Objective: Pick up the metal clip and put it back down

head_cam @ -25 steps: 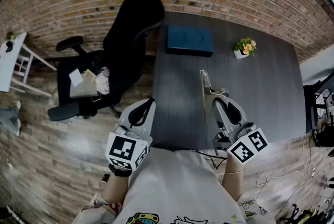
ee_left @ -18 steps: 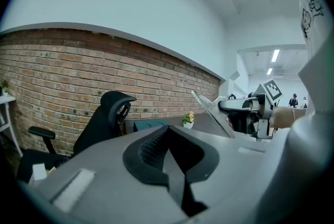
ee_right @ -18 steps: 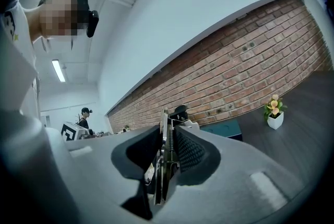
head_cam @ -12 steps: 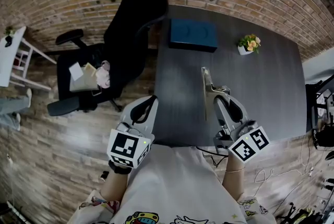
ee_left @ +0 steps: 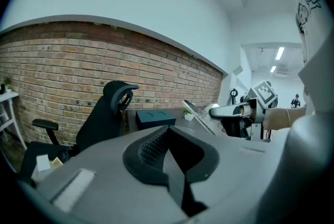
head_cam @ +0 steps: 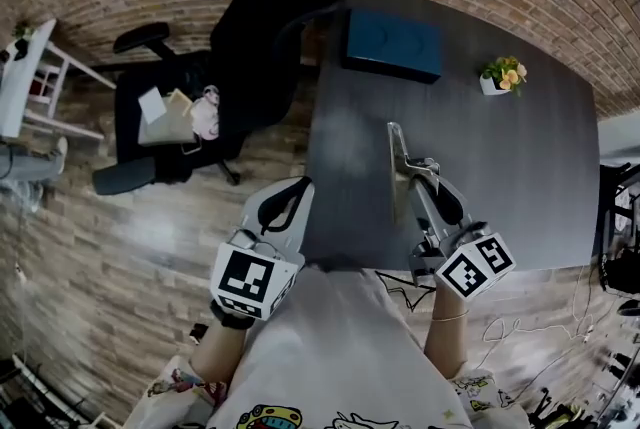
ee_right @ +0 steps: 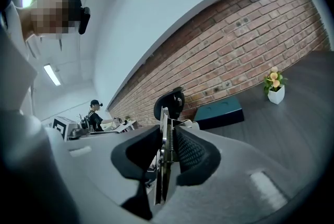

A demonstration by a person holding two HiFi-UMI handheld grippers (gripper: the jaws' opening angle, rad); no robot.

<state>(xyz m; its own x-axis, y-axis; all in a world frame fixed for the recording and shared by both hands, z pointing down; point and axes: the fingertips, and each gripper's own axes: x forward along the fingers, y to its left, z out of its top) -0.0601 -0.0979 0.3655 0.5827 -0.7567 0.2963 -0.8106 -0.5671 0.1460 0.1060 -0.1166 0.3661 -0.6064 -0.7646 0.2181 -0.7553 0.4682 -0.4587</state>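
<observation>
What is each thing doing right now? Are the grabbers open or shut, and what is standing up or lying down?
Left gripper: shut, nothing in it.
Right gripper: shut on the metal clip.
Metal clip: gripped, sticking out over the table.
Blue box: lying flat on the table.
Flower pot: standing upright on the table.

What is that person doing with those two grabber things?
A person holds a set of tongs in each hand. The right tongs are pinching a long, silvery metal clip over the dark grey table. The left tongs are shut and empty, by the table's left edge. A dark blue flat box and a small white flower pot sit untouched farther back.
</observation>
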